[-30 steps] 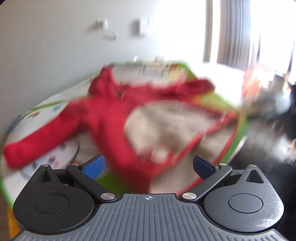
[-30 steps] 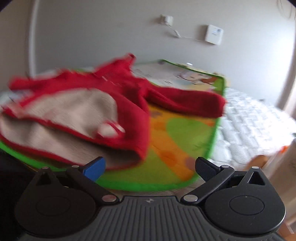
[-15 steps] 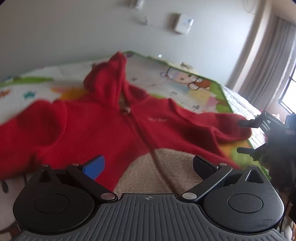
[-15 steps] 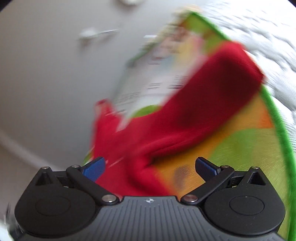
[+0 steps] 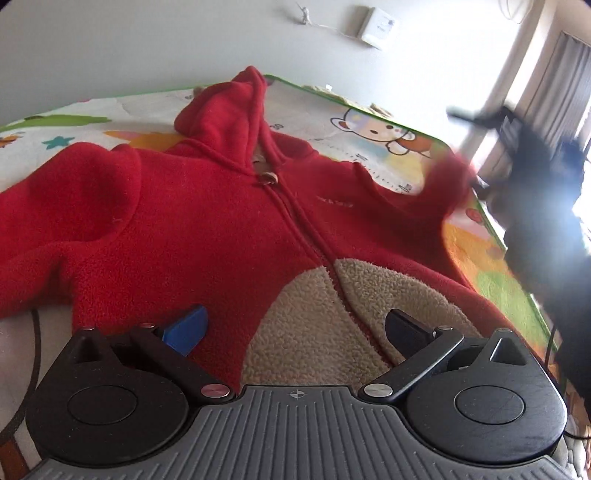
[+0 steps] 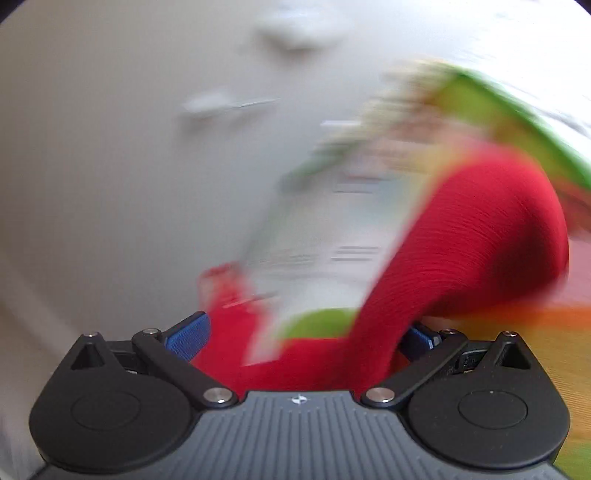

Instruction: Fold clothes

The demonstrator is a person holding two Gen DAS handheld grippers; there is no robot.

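Note:
A red fleece hooded jacket (image 5: 207,221) with a beige fleece belly patch (image 5: 332,325) lies flat, front up and zipped, on a colourful play mat (image 5: 369,125). My left gripper (image 5: 295,328) is open and empty just above the jacket's lower front. In the right wrist view, which is blurred, the jacket's red sleeve (image 6: 461,251) runs between the spread fingers of my right gripper (image 6: 303,339). The right gripper (image 5: 517,147) also shows as a dark blur at the sleeve's end in the left wrist view.
The mat's green edge (image 5: 491,221) runs along the right. A grey wall (image 5: 147,44) with a white box and cable (image 5: 378,24) stands behind. Curtains and a bright window (image 5: 561,92) are at the far right.
My left gripper has come lower and closer over the jacket's front. My right gripper has moved in onto the right sleeve, which now lies between its fingers and looks lifted.

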